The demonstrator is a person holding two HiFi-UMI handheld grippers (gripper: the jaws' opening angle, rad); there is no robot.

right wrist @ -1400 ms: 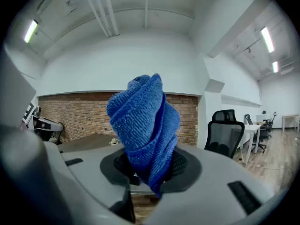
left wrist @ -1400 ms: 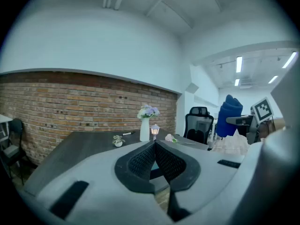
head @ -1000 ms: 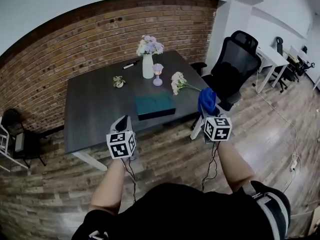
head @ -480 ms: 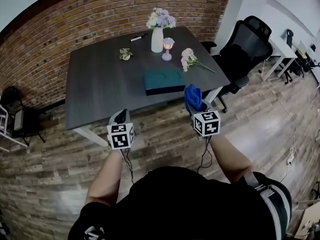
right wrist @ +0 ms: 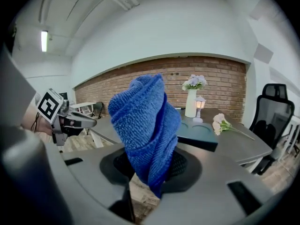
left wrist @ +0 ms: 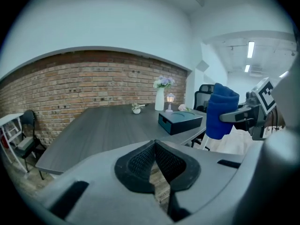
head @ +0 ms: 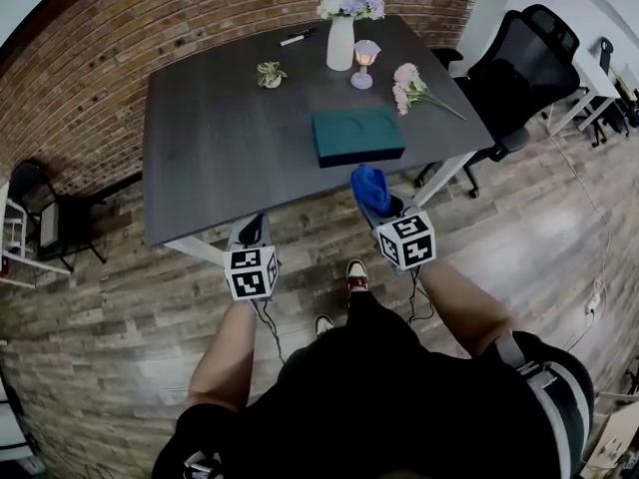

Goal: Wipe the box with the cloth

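left gripper (left wrist: 154,145) jaws together, empty | right gripper (right wrist: 151,167) clamps cloth (right wrist: 146,118) | both off table (head: 215,153) edge, box (head: 357,135) near it

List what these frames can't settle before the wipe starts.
Dust or marks on the box: too small in every view.
Box's far side: head view, own top hides it.
Small dark item at the table's far edge: head view, too small to identify.
Cloth hides the right gripper's pad contact, right gripper view.

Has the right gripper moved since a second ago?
Yes. Against the box, the right gripper, holding the cloth, went from beyond its right end to just before its front edge.
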